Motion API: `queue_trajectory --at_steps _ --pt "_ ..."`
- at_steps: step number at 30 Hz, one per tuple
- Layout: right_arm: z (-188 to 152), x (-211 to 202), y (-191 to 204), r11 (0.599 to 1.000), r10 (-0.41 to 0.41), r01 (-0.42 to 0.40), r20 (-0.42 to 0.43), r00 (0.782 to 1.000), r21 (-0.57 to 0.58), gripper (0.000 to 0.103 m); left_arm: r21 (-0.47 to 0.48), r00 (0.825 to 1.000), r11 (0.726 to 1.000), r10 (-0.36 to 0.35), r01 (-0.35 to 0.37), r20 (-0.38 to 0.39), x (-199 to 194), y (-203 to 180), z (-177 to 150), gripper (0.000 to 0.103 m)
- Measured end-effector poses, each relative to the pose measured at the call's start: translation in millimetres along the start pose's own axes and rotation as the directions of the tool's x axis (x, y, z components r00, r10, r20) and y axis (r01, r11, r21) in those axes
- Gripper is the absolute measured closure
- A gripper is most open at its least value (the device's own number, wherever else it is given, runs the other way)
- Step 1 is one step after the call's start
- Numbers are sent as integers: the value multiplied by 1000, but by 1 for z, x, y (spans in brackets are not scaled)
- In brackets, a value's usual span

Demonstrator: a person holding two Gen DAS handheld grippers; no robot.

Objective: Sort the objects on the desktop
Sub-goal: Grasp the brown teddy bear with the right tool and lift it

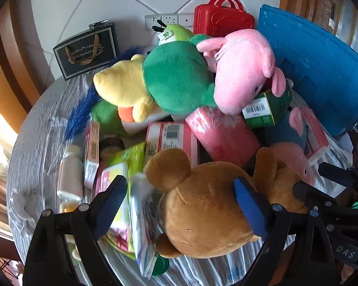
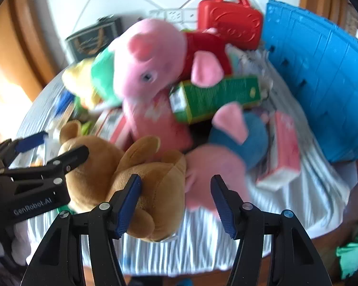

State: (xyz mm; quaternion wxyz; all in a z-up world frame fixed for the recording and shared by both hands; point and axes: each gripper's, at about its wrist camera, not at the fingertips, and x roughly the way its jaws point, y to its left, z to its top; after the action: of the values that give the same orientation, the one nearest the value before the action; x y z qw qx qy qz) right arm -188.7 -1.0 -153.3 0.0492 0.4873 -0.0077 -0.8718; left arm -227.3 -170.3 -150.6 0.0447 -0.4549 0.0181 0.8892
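A brown plush bear lies at the near edge of a cluttered round table. My left gripper is open, its fingers on either side of the bear's head. My right gripper is open over the bear's body and a pink-and-blue pig plush. The left gripper also shows in the right wrist view. Behind lie a pink pig plush, a green plush, a yellow plush and a green box.
A blue crate stands at the right and a red plastic case at the back wall. A dark gift bag stands back left. Pink tissue packs, boxes, a white bottle and a green wipes pack crowd the striped cloth.
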Motion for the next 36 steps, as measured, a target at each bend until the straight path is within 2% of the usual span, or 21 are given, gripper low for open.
queue_trajectory --at_steps 7,15,18,22,24,26,27,31,34,36 --pt "-56 2 -15 994 110 -110 -25 994 15 40 -32 1000 999 -8 9 21 -29 -21 -59 11" --pt "-83 0 -8 980 193 -194 -38 980 -32 38 -63 999 997 44 -45 -28 -40 -22 -105 11" --pt "-92 1 -4 977 205 -207 -42 978 -46 38 -104 999 994 41 -41 -1 -58 -14 -109 11" --pt "-102 4 -2 969 235 -238 -54 971 -67 38 -143 998 988 59 -54 35 -72 -9 -92 11" --pt "-107 6 -1 967 244 -249 -66 967 -64 38 -171 999 984 50 -46 19 -61 -7 -81 11" --pt "-112 8 -2 965 255 -259 -79 964 -49 37 -157 998 987 38 -44 -44 -40 -10 -77 11" --pt "-113 9 -3 965 255 -259 -84 963 -41 37 -147 997 988 41 -51 -70 -32 -12 -79 10" --pt "-120 -6 -10 961 276 -276 -62 959 15 36 -133 997 991 1 -10 -72 -38 -14 -103 10" --pt "-123 -20 -20 951 295 -292 -13 956 99 29 -133 995 991 -42 30 -90 -36 -8 -121 7" --pt "-124 -20 -17 950 285 -281 -12 958 134 29 -111 993 992 -66 54 -103 -32 -6 -130 3"
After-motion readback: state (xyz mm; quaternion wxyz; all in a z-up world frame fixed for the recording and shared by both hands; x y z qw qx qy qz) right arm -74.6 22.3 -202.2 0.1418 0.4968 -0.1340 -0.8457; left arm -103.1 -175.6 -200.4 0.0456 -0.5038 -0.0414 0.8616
